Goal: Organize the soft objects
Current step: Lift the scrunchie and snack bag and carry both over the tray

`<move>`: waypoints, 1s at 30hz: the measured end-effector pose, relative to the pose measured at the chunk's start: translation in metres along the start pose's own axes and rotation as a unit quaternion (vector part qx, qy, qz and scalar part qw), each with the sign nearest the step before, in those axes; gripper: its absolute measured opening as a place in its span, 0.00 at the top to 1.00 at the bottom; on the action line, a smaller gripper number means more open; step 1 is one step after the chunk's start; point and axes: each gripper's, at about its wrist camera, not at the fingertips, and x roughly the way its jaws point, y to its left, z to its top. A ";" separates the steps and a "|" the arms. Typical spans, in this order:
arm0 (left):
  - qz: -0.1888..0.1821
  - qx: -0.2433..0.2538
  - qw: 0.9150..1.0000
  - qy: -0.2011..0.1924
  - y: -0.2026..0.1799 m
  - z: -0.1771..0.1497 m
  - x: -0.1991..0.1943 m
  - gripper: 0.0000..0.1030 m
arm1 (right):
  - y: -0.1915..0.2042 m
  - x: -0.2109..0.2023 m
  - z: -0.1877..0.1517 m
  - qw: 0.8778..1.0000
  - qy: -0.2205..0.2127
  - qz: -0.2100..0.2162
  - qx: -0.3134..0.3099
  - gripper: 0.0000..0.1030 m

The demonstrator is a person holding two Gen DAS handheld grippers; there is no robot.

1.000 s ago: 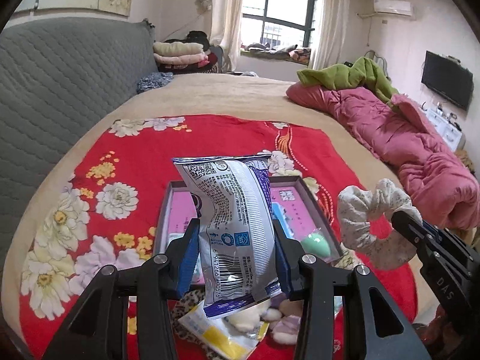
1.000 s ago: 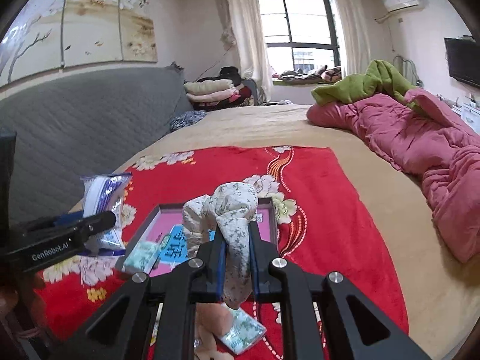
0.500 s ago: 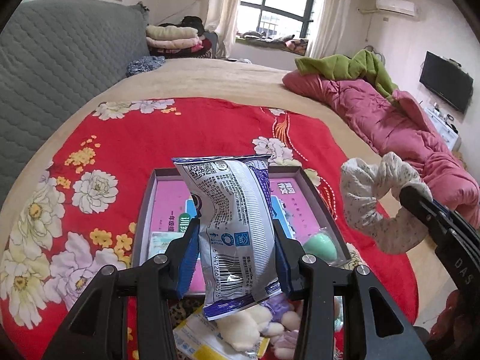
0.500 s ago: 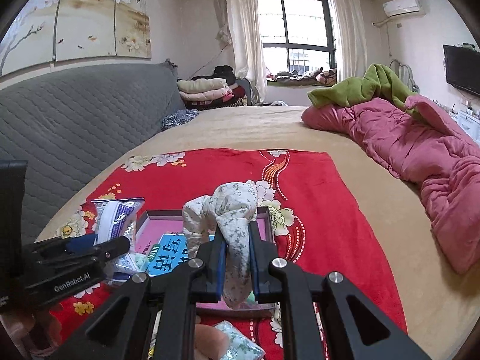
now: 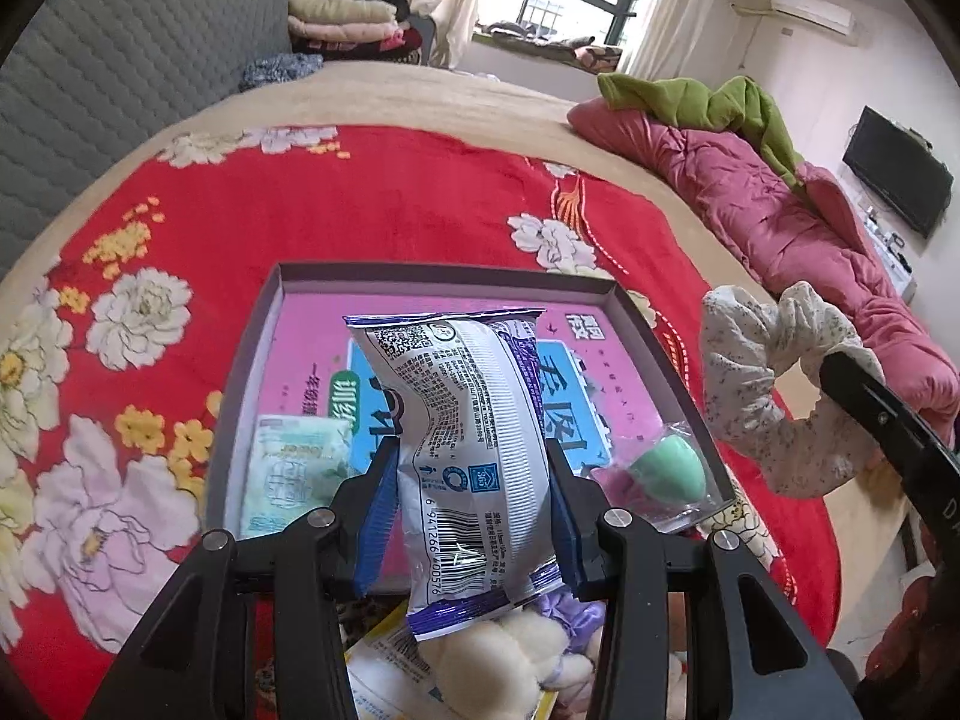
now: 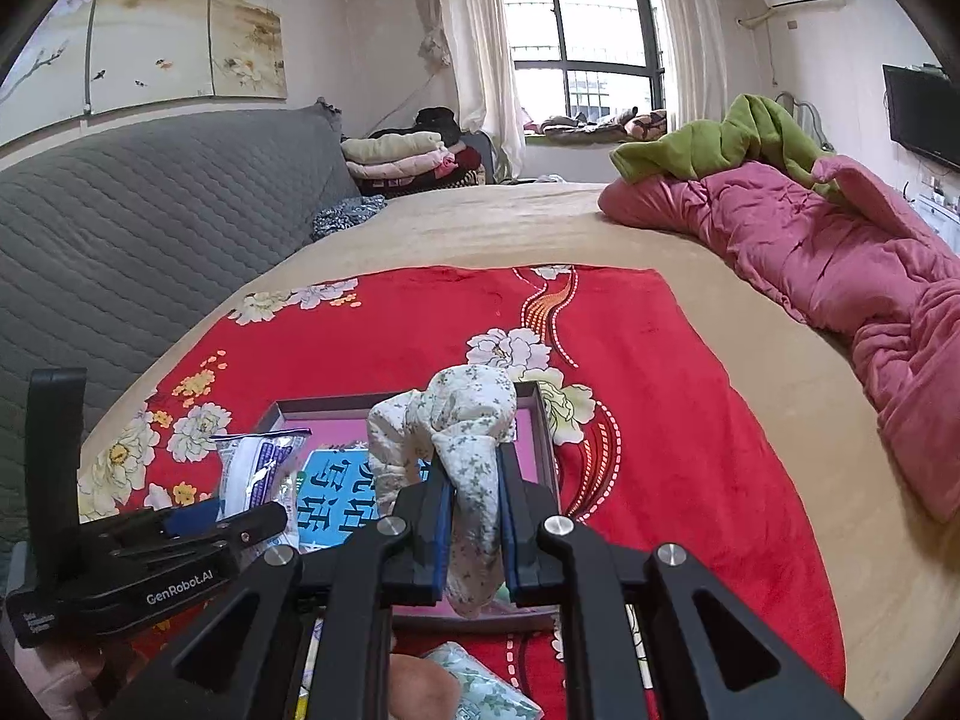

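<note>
My left gripper (image 5: 471,510) is shut on a white and purple snack packet (image 5: 462,432) and holds it over the near part of a shallow box with a pink printed floor (image 5: 312,324). A pale green tissue pack (image 5: 288,474) and a bagged green egg-shaped sponge (image 5: 666,471) lie in the box. My right gripper (image 6: 474,516) is shut on a floral fabric scrunchie (image 6: 462,420), held above the box's near right part (image 6: 543,420). The scrunchie shows at the right of the left wrist view (image 5: 774,396).
The box sits on a red floral blanket (image 5: 390,192) on a tan bed. A pile of soft items (image 5: 504,654) lies in front of the box. A pink quilt (image 6: 840,276) with a green garment lies to the right. A grey padded headboard (image 6: 138,216) is at left.
Both grippers have moved forward over the box, each still holding its item. The packet now hangs over the box's floor and the scrunchie is nearer its right side.
</note>
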 end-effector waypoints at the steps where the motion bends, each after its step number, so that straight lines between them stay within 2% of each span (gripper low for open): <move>1: -0.001 -0.002 1.000 0.001 0.000 0.000 0.001 0.55 | 0.000 0.001 -0.001 1.000 0.001 0.000 0.000 0.87; 11: 0.008 -0.001 1.000 0.009 0.009 -0.002 0.021 0.55 | 0.007 0.021 -0.006 1.000 0.018 0.003 -0.001 0.87; 19: 0.002 -0.010 1.000 0.017 0.014 -0.004 0.034 0.55 | 0.017 0.038 -0.009 1.000 0.028 0.008 -0.007 0.87; 30: -0.002 -0.015 0.999 0.034 0.016 -0.012 0.056 0.55 | 0.030 0.064 -0.028 0.996 0.083 0.015 -0.036 0.87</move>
